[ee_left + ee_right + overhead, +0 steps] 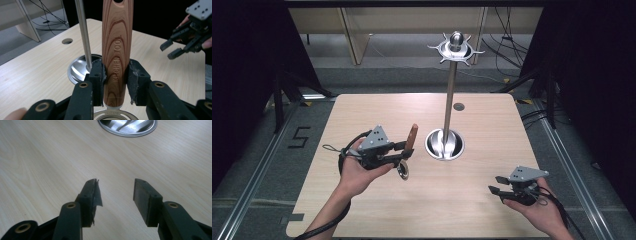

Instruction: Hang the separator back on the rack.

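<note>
A kitchen tool with a wood-grain handle stands upright between my left gripper's pads, which press on both its sides. Its metal end hangs below the jaws, just above the table, and the handle sticks up above them. A steel hanging stand rises mid-table: round base, thin pole, and a hooked ring on top. The left gripper is left of that base. My right gripper hovers open near the table's front right corner, nothing between its jaws.
The light wooden table has a small round hole behind the stand. Black curtains flank both sides, and cables lie on the floor at the back right. In the left gripper view the right gripper shows at the upper right.
</note>
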{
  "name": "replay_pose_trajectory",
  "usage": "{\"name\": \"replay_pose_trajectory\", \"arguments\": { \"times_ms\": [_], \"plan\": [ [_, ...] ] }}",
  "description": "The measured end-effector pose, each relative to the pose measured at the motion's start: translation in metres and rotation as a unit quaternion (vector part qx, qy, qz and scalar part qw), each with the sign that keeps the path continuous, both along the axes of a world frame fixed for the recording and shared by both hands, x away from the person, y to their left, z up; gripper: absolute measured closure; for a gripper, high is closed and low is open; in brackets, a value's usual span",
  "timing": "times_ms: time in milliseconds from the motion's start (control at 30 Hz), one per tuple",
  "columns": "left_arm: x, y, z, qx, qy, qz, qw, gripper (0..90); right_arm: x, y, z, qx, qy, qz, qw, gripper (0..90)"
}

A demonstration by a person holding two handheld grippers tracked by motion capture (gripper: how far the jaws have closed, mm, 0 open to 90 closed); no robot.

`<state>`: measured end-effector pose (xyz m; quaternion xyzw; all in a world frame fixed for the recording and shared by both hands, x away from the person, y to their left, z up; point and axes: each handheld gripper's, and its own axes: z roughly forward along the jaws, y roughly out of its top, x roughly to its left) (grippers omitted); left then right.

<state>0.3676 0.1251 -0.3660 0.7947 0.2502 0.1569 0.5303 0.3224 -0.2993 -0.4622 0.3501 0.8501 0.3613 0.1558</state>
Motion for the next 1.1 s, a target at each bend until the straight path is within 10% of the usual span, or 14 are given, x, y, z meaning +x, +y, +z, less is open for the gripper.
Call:
{"name": "replay_pose_trajectory", "arguments": {
  "times_ms": [1100],
  "plan": [
    [0.009,-0.007,0.033,-0.047,-0.011,0.021,0.9986,67.4,0.000,-0.001,0.000,0.005,-0.007,-0.004,1.0000,54.8]
  ]
}}
